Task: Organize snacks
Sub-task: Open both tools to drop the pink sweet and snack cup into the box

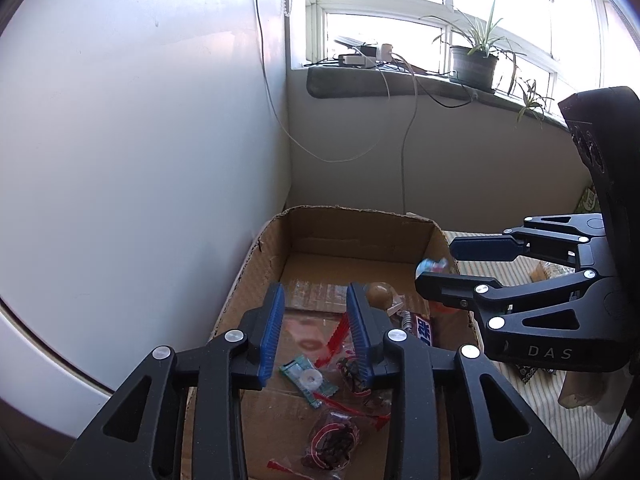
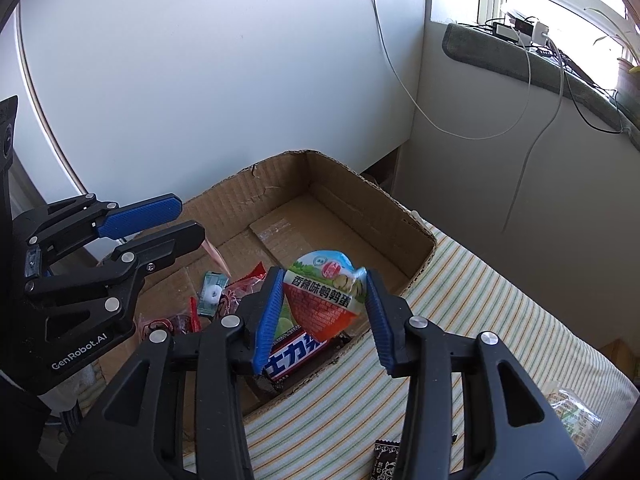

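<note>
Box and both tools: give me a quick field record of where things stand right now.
box: open cardboard box on a striped cloth
right tool: shut on egg packet, above the box's near corner
left tool: open, empty, over the box
in box: candy bar, green mint, red-wrapped snacks
outside box: dark packet on the cloth

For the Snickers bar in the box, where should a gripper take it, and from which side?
Grip the Snickers bar across its narrow width near mid-length, coming from above. It lies flat on the box floor against the near wall, so side access looks blocked.
</note>
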Demonstrator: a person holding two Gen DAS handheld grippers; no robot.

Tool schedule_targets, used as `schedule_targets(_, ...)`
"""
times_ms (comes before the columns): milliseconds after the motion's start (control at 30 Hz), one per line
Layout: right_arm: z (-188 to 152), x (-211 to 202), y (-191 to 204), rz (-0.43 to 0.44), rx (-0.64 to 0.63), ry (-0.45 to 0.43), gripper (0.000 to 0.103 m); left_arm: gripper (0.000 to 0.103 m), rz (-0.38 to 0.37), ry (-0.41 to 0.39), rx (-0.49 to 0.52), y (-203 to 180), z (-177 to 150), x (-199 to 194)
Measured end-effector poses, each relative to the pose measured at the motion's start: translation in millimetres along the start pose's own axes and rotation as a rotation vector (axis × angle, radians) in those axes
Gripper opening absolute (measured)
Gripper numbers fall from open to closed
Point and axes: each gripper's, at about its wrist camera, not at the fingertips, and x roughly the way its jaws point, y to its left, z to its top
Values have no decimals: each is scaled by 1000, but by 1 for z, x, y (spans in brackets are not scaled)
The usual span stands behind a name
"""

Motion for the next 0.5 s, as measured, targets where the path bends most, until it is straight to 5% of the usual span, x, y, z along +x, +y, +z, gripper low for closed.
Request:
schedule_targets(33, 0, -2, -1, -1, 0, -7, 61, 34, 2, -2, -1, 0, 0, -1)
schedule_targets(133, 1, -6, -2, -10, 3, -18, 66, 46, 8, -8, 0, 1, 0, -3)
schedule_targets(233, 1, -10, -2, -20, 3, -24, 72, 47, 14, -14, 2, 0, 1, -5)
schedule_targets(500, -3, -26, -4, -43, 16, -31, 73, 55, 18, -37, -3, -3, 2, -18)
